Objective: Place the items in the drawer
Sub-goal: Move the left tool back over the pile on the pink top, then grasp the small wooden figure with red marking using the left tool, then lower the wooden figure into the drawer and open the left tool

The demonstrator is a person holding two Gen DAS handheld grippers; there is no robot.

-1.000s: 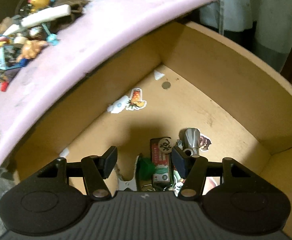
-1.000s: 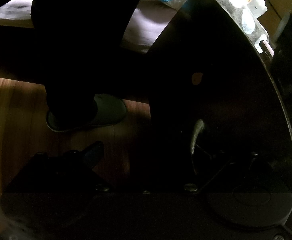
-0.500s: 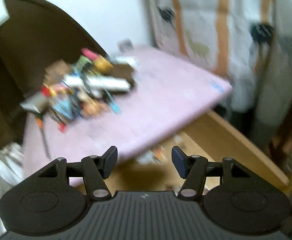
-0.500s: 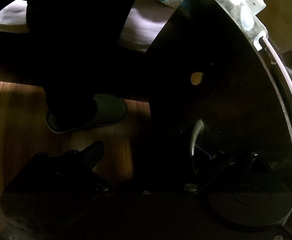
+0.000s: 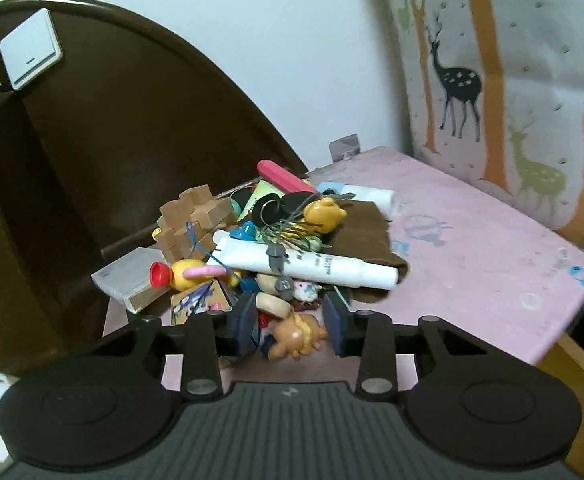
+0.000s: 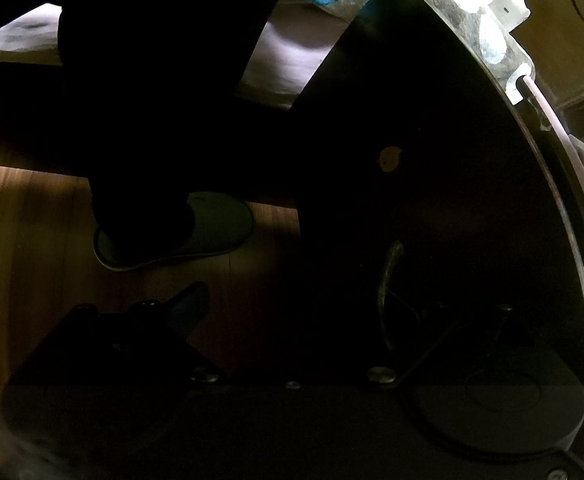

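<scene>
left wrist only: pink tabletop, item pile on it, white tube topmost | left gripper jaws part-open, just been closing, astride orange figurine at pile's near edge, contact unclear | right wrist only: dark drawer front, metal handle, slipper on floor | right gripper too dark, grip cannot be told
</scene>
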